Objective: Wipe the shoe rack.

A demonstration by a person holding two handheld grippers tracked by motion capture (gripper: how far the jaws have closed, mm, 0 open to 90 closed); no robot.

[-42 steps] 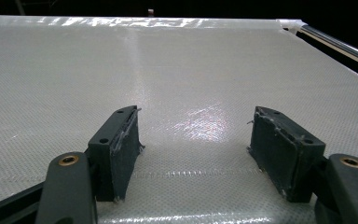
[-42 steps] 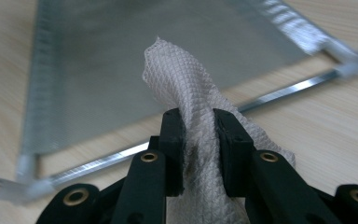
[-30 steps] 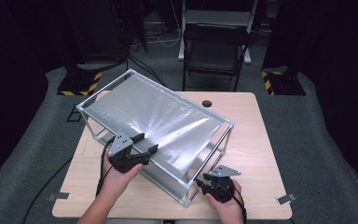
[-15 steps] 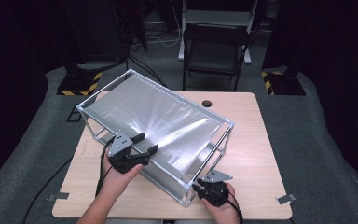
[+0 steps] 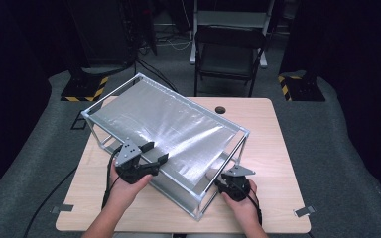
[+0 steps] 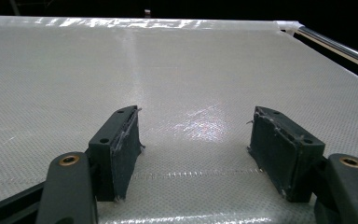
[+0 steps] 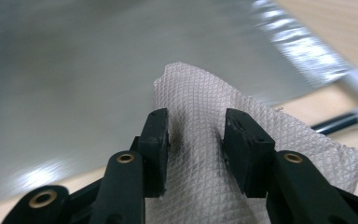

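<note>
Fingers (image 7: 193,140) around waffle-textured paper towel (image 7: 261,140), shiny woven sheet (image 5: 168,124), metal frame (image 5: 198,210)

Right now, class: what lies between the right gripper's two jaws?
A folded, waffle-textured cloth sits bunched between the right gripper's jaws, as the right gripper view shows; the silvery panel lies beyond it.

- The left gripper (image 5: 151,152) is a black handheld body with a grey three-cornered plate (image 5: 127,152) on top, dotted with small dark holes.
- Its two black jaws end in blocky dark pads (image 6: 121,144) with worn, frayed facings; brass-coloured rivets (image 6: 69,160) sit in the rounded jaw arms.
- The right gripper (image 7: 196,140) is likewise black, with the same brass rivets and a grey plate.
- A black cable (image 5: 110,183) trails from the left gripper.
- Both forearms are bare, with no sleeves.
</note>
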